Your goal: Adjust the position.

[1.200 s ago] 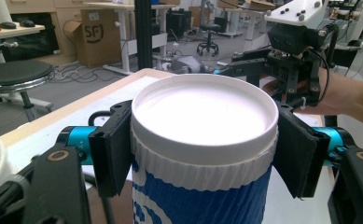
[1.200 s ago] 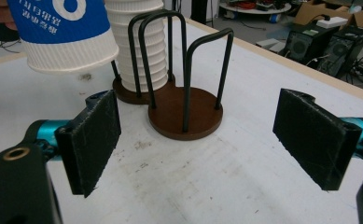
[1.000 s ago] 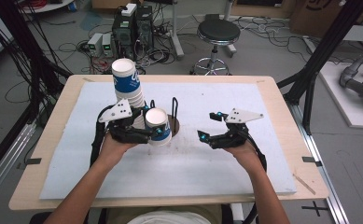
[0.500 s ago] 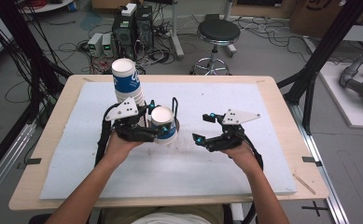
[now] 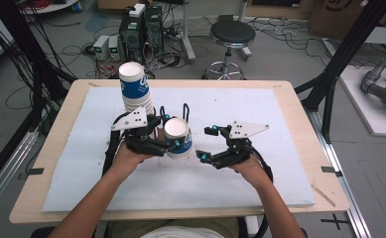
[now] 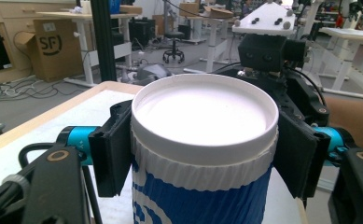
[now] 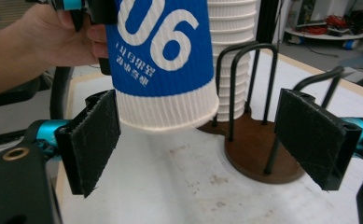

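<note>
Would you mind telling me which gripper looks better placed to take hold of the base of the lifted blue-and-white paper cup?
Right, probably. The right gripper is open beside the blue-and-white paper cup, its jaws flanking the cup's raised base in the right gripper view. The left gripper is already shut near the rim.

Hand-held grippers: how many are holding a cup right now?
1. The left hand-held gripper is clamped on the lifted blue-and-white cup. The right hand-held gripper is open beside it, gripping nothing.
</note>
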The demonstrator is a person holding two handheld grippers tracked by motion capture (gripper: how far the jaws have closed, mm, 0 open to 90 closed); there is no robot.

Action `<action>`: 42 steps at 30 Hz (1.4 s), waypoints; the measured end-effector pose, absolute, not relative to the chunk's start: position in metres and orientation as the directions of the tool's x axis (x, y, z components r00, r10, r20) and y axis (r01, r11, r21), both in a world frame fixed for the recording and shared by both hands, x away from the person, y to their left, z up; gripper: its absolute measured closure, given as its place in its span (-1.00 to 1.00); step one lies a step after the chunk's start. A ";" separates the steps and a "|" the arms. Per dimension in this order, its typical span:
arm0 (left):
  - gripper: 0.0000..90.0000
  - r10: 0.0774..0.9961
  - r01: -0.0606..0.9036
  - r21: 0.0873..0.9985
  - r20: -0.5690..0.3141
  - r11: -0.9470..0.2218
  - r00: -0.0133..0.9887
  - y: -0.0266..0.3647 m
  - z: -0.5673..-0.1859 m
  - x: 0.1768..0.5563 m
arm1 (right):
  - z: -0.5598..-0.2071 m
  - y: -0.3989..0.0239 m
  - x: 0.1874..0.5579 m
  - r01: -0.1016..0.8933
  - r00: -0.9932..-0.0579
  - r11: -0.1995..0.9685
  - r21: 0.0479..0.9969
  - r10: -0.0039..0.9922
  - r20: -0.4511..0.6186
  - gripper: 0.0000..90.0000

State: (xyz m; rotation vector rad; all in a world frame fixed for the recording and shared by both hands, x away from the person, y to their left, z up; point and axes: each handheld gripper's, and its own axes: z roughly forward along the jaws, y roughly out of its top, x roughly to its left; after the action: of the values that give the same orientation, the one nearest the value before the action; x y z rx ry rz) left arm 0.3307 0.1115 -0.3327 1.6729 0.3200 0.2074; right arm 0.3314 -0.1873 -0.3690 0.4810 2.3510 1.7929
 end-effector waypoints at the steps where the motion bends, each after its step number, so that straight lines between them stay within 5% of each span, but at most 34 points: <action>1: -0.35 0.320 0.089 0.990 -0.051 -0.105 0.946 0.111 -0.333 0.331 | -0.370 -0.186 0.331 0.166 -0.938 0.239 0.957 0.336 0.079 -0.67; 29: -0.35 0.212 0.107 0.992 -0.089 -0.073 0.973 0.103 -0.333 0.327 | -0.378 -0.152 0.326 0.141 -0.972 0.246 0.959 0.220 0.087 -0.67; 38: -0.34 0.215 0.118 0.989 -0.095 -0.095 0.972 0.102 -0.334 0.328 | -0.376 -0.157 0.327 0.135 -0.975 0.274 0.952 0.206 0.079 -0.47; 42: -0.56 0.237 0.149 0.974 -0.106 -0.171 0.966 0.100 -0.334 0.328 | -0.375 -0.158 0.328 0.139 -0.974 0.310 0.940 0.215 0.073 -0.46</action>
State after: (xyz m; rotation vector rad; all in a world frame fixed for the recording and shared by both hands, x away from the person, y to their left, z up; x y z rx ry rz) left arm 0.3279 0.1004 -0.3342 1.7492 0.2891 0.0804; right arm 0.3279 -0.1580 -0.3748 0.3373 2.4890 1.7756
